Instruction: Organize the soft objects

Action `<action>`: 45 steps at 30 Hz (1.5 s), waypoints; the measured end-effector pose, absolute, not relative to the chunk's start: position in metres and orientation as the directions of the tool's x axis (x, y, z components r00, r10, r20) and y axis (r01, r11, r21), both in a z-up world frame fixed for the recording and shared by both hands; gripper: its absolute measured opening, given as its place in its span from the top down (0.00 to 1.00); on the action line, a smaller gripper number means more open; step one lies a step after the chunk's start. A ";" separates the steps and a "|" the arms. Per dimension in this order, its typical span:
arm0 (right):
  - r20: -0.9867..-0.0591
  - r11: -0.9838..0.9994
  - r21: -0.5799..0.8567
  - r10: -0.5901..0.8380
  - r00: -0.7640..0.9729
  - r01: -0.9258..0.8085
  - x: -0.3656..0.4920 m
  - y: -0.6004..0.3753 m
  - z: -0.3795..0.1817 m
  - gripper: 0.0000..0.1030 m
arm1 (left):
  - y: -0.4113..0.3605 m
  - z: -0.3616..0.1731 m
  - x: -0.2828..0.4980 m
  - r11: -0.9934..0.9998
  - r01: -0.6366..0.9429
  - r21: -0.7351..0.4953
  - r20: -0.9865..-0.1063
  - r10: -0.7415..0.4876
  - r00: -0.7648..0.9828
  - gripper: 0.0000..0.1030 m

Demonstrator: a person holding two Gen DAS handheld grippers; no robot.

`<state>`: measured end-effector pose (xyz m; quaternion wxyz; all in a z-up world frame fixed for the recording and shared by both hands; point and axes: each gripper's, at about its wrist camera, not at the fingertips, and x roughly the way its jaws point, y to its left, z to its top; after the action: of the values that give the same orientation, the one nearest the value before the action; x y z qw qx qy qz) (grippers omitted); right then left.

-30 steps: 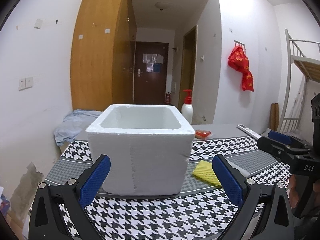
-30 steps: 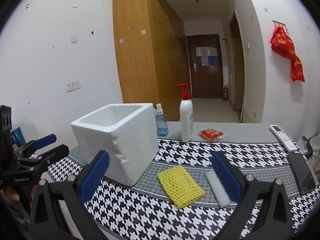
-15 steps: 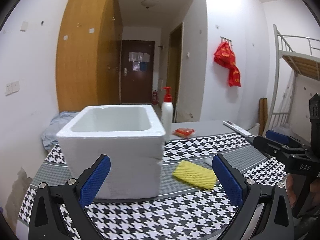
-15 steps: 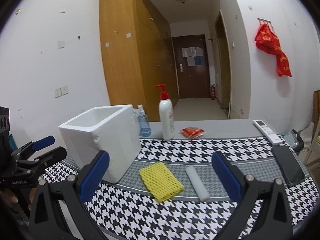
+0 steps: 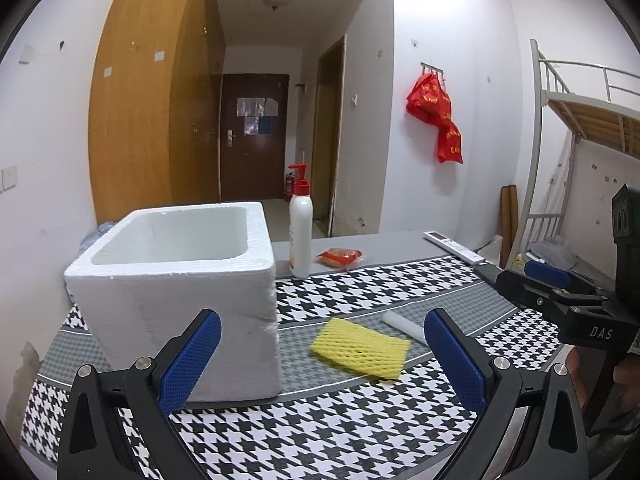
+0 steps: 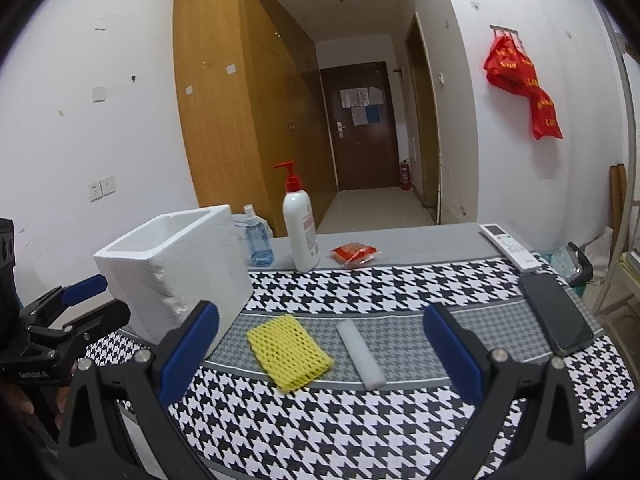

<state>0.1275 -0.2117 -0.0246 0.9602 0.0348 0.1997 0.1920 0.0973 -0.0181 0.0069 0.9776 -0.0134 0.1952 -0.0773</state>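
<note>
On the houndstooth surface [image 6: 360, 420] stands a white foam box [image 5: 180, 280]; right of the box lie a yellow foam net [image 6: 289, 351] and a white foam strip [image 6: 361, 354]. Both left gripper [image 5: 320, 364] and right gripper [image 6: 320, 360] hover with fingers spread, empty.

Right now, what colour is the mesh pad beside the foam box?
Yellow; the mesh pad shows best in the right wrist view.

Rough matt white foam box [image 5: 180, 280], yellow foam mesh sleeve [image 6: 289, 350], woven houndstooth cloth [image 6: 360, 420], glossy plastic pump btl [image 6: 300, 232], wood-veneer wardrobe [image 6: 240, 120].
</note>
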 end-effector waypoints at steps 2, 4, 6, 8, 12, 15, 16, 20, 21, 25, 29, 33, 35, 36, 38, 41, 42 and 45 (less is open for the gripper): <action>-0.375 0.928 0.140 0.372 0.849 -0.345 0.127 -0.215 -0.026 0.00 | -0.020 0.006 0.098 0.986 0.155 -0.054 -0.383 -0.164 0.909 0.01; -0.378 0.933 0.132 0.361 0.853 -0.336 0.127 -0.218 -0.027 0.00 | -0.024 0.005 0.101 0.985 0.165 -0.053 -0.389 -0.172 0.905 0.01; -0.384 0.935 0.132 0.355 0.853 -0.329 0.127 -0.221 -0.029 0.00 | -0.029 0.003 0.104 0.982 0.182 -0.052 -0.398 -0.187 0.898 0.01; -0.396 0.936 0.143 0.353 0.848 -0.322 0.128 -0.224 -0.031 0.00 | -0.035 0.001 0.108 0.980 0.193 -0.049 -0.407 -0.196 0.892 0.01; -0.412 0.933 0.164 0.361 0.837 -0.321 0.131 -0.230 -0.036 0.00 | -0.043 0.000 0.112 0.975 0.217 -0.041 -0.420 -0.214 0.882 0.01; -0.425 0.937 0.159 0.350 0.835 -0.311 0.134 -0.231 -0.040 0.00 | -0.046 -0.002 0.116 0.974 0.224 -0.038 -0.432 -0.218 0.875 0.01; -0.430 0.938 0.159 0.346 0.834 -0.308 0.135 -0.232 -0.041 0.00 | -0.046 -0.003 0.116 0.974 0.223 -0.038 -0.434 -0.217 0.874 0.01; -0.448 0.942 0.151 0.335 0.829 -0.299 0.141 -0.233 -0.046 0.00 | -0.050 -0.008 0.121 0.973 0.226 -0.040 -0.456 -0.219 0.862 0.01; -0.451 0.943 0.149 0.334 0.828 -0.299 0.142 -0.233 -0.046 0.00 | -0.052 -0.008 0.123 0.973 0.230 -0.038 -0.461 -0.221 0.860 0.01; -0.466 0.944 0.141 0.328 0.822 -0.297 0.144 -0.234 -0.049 0.00 | -0.057 -0.011 0.128 0.969 0.242 -0.042 -0.473 -0.233 0.850 0.01; -0.481 0.951 0.130 0.307 0.821 -0.279 0.147 -0.237 -0.053 0.00 | -0.062 -0.018 0.137 0.967 0.250 -0.044 -0.507 -0.238 0.829 0.01; -0.499 0.956 0.118 0.292 0.816 -0.269 0.152 -0.238 -0.058 0.00 | -0.065 -0.026 0.147 0.965 0.258 -0.056 -0.547 -0.246 0.801 0.01; -0.504 0.958 0.118 0.285 0.816 -0.261 0.155 -0.240 -0.061 0.00 | -0.066 -0.029 0.152 0.964 0.259 -0.057 -0.559 -0.246 0.792 0.01; -0.506 0.957 0.124 0.287 0.813 -0.261 0.156 -0.241 -0.062 0.00 | -0.066 -0.030 0.155 0.964 0.258 -0.059 -0.564 -0.245 0.788 0.01; -0.510 0.957 0.129 0.289 0.811 -0.260 0.159 -0.242 -0.064 0.00 | -0.067 -0.033 0.159 0.965 0.255 -0.060 -0.572 -0.242 0.784 0.01; -0.519 0.958 0.129 0.285 0.806 -0.256 0.163 -0.244 -0.068 0.00 | -0.068 -0.037 0.163 0.967 0.248 -0.060 -0.584 -0.235 0.777 0.01; -0.522 0.958 0.129 0.284 0.804 -0.255 0.164 -0.245 -0.069 0.00 | -0.068 -0.039 0.165 0.968 0.244 -0.058 -0.589 -0.231 0.774 0.01; -0.530 0.959 0.129 0.280 0.800 -0.250 0.168 -0.247 -0.072 0.00 | -0.068 -0.043 0.170 0.971 0.233 -0.058 -0.606 -0.220 0.765 0.01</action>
<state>0.1683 -0.2474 -0.0721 0.9484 0.0264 0.2832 0.1399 0.1699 -0.0681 -0.0434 0.9392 0.0104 0.3212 -0.1207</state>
